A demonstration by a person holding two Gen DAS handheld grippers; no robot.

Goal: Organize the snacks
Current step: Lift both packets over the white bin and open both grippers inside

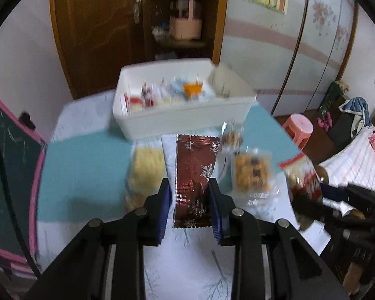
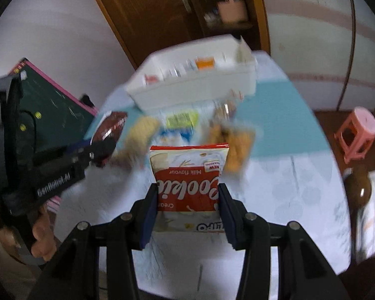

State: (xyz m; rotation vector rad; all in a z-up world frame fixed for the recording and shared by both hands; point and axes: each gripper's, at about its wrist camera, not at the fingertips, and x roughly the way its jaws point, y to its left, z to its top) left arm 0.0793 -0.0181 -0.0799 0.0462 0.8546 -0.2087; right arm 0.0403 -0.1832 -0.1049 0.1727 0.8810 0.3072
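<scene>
My left gripper [image 1: 190, 187] is shut on a dark red foil snack packet with snowflakes [image 1: 195, 172], held above the table; it also shows in the right wrist view [image 2: 110, 130]. My right gripper [image 2: 188, 192] is shut on a red and white cookie packet [image 2: 188, 175], which appears at the right in the left wrist view [image 1: 301, 175]. A white bin [image 1: 182, 120] with several snacks inside stands at the table's far side, ahead of both grippers; it also shows in the right wrist view [image 2: 197, 85].
Loose snacks lie on the table: a yellow packet [image 1: 147, 165], a clear pack of brown biscuits [image 1: 252, 172] and a small pack [image 1: 231, 137]. A green chalkboard [image 1: 10, 155] leans at the left. A pink stool [image 1: 298, 127] stands on the floor at the right.
</scene>
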